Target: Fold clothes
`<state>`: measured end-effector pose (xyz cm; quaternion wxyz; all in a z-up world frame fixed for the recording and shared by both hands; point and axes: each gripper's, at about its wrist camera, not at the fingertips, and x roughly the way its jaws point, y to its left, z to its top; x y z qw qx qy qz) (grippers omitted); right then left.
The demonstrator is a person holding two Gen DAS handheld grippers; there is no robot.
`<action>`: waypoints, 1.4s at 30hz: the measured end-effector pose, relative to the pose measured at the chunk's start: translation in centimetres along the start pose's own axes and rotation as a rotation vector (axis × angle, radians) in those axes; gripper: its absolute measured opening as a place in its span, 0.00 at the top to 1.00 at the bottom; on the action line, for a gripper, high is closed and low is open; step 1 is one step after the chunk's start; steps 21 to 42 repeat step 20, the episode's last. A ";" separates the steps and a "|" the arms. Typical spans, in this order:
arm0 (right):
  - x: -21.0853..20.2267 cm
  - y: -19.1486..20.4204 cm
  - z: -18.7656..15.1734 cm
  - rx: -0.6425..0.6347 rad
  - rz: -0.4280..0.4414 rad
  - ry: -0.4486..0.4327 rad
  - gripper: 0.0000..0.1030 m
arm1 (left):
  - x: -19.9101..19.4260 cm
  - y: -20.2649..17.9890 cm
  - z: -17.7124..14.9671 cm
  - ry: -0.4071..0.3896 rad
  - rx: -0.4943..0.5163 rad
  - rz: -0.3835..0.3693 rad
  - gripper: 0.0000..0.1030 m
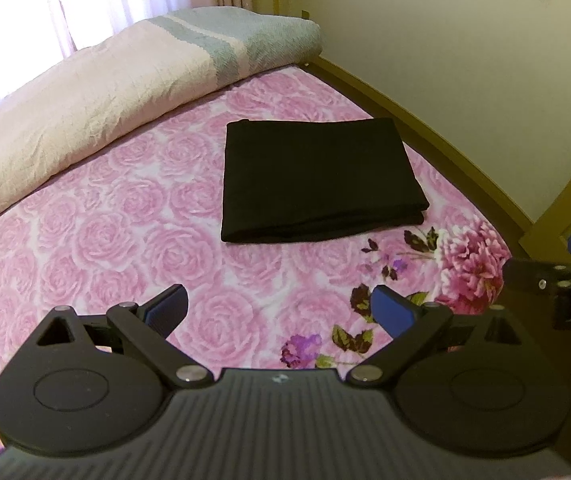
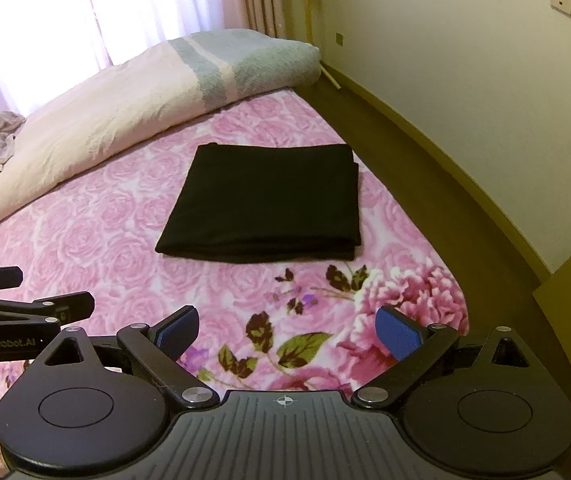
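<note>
Black garment [image 1: 317, 180], folded flat, on floral bed [image 1: 125, 220]. Left tongs [image 1: 279, 312] spread, empty. Right tongs [image 2: 287, 332] likewise.

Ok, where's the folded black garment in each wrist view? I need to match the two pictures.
Left wrist: the folded black garment lies right of centre on the pink floral bedspread, ahead of the open left gripper.
Right wrist: it lies near the middle, ahead of the open right gripper.
Shared landmark: the rolled quilt with grey-blue stripes, behind the garment.
</note>
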<state>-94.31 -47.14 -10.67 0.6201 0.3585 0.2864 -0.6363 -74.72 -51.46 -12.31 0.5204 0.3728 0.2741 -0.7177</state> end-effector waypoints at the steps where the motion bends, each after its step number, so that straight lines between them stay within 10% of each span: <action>1: 0.0 0.0 0.0 0.002 0.000 0.001 0.05 | 0.0 -0.1 0.0 0.000 0.002 0.001 0.06; 42: 0.2 0.1 0.3 -0.008 0.018 -0.002 0.05 | 0.3 -0.2 0.4 -0.013 -0.005 0.019 0.05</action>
